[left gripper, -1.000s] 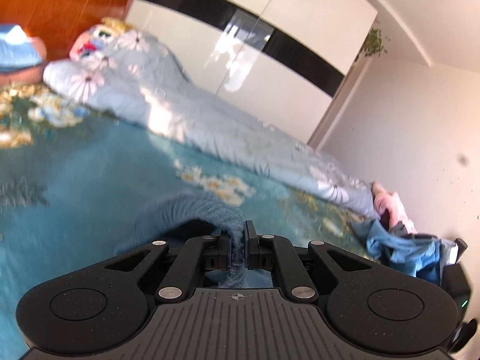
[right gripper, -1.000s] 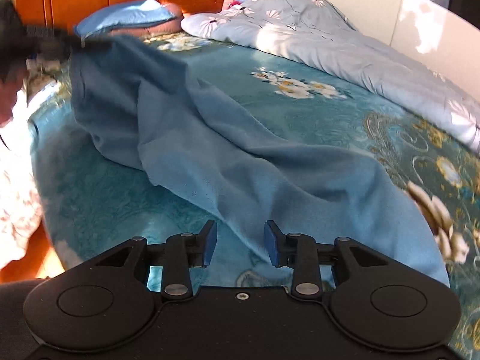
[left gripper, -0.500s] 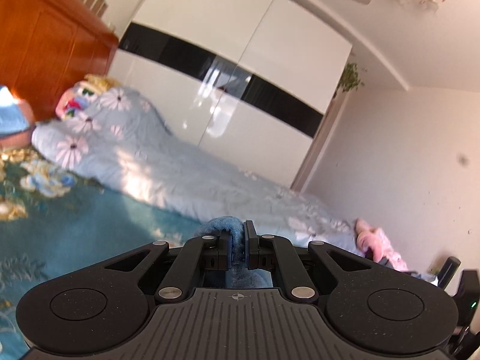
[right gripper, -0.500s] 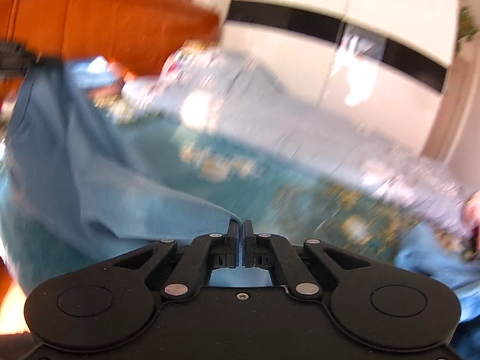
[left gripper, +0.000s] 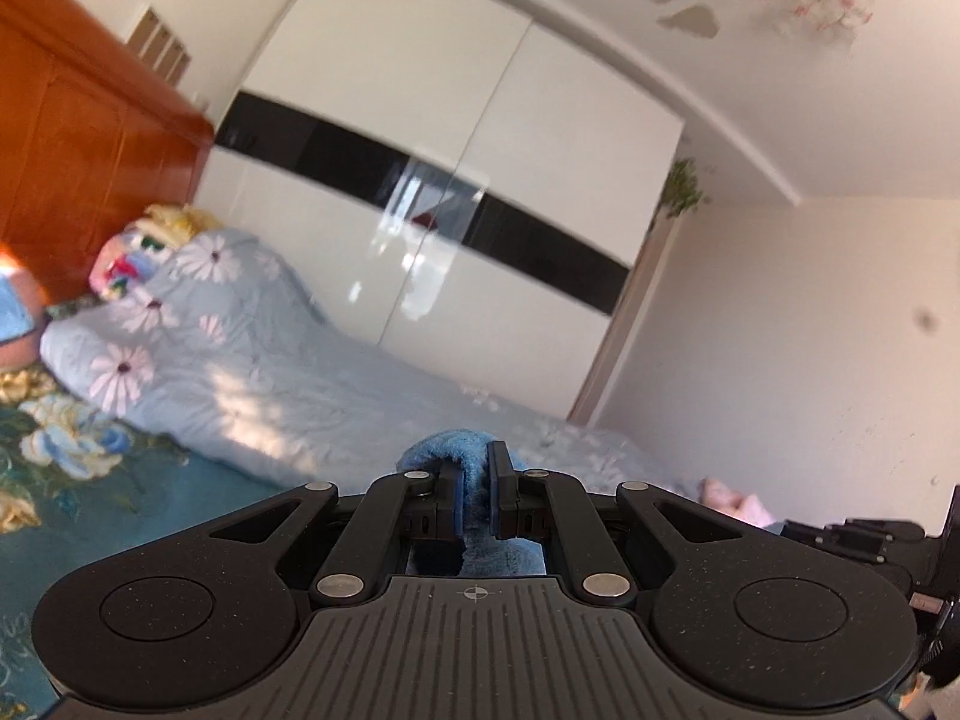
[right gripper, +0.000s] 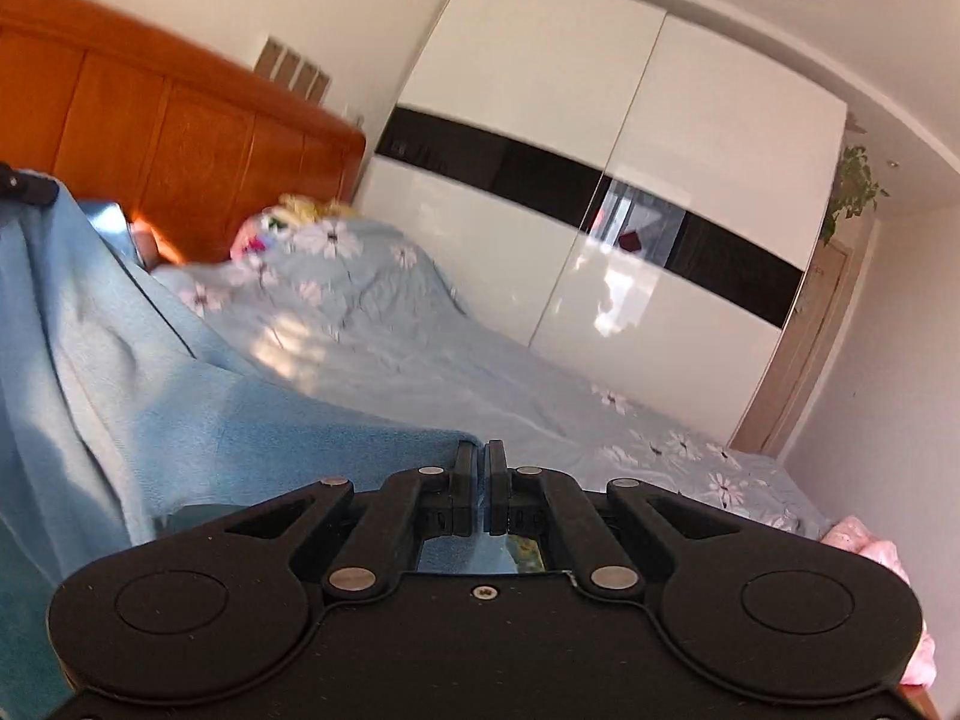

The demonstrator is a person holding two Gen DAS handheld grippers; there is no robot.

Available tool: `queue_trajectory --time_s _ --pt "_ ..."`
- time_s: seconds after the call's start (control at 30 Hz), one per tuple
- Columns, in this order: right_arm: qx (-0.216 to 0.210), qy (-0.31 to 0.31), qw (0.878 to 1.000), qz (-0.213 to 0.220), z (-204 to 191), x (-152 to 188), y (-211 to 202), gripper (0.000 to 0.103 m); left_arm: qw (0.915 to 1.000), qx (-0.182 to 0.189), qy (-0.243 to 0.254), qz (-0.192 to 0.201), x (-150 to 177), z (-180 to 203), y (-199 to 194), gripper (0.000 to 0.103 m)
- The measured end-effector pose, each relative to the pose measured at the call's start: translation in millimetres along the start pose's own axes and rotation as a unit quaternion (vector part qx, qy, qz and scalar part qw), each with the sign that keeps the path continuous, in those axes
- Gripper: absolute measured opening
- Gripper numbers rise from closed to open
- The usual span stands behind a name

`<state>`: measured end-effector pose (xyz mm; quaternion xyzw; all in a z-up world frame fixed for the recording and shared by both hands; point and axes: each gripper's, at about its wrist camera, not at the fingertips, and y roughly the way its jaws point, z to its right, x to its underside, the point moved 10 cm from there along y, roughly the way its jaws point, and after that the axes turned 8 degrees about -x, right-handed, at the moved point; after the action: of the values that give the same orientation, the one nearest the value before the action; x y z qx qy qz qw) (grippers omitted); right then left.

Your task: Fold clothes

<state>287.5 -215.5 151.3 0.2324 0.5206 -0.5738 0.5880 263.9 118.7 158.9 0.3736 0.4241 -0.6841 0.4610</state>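
Note:
A light blue garment (right gripper: 120, 396) hangs in the air across the left of the right wrist view, stretched between the two grippers. My right gripper (right gripper: 486, 474) is shut on one corner of it. My left gripper (left gripper: 474, 486) is shut on a bunched fold of the same blue cloth (left gripper: 444, 450), which pokes up between the fingers. The left gripper also shows as a dark shape at the far left of the right wrist view (right gripper: 27, 189), holding the garment's other top corner. Most of the garment is out of the left wrist view.
Below lies a bed with a teal floral sheet (left gripper: 90, 510) and a pale blue daisy-print quilt (left gripper: 240, 372) along the far side. An orange wooden headboard (right gripper: 180, 150) stands left, a white wardrobe (left gripper: 450, 210) behind. Pink clothing (right gripper: 870, 546) lies at the right.
Both grippers have risen from the bed, lifting the blue garment off the sheet. The right gripper went from open to shut on the garment's corner.

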Motion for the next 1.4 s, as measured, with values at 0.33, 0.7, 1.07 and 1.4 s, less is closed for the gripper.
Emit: queue_trajectory --time_s 0.33,0.7,1.07,1.4 --pt "0.018 -0.061 0.998 -0.001 4 -41 153 0.000 0.9961 -0.082 -0.021 -0.025 5 -73 108 0.005" --pt "-0.083 0.023 0.983 -0.159 -70 111 294 0.001 0.9705 -0.184 -0.052 -0.147 98 -172 200 0.006" --pt "-0.132 0.109 0.977 -0.125 -28 104 209 0.024 0.9736 -0.154 -0.089 -0.142 118 -161 131 0.071" --pt "-0.097 0.262 0.934 -0.224 -3 231 132 0.032 0.9547 -0.188 -0.146 -0.178 176 -172 73 0.074"
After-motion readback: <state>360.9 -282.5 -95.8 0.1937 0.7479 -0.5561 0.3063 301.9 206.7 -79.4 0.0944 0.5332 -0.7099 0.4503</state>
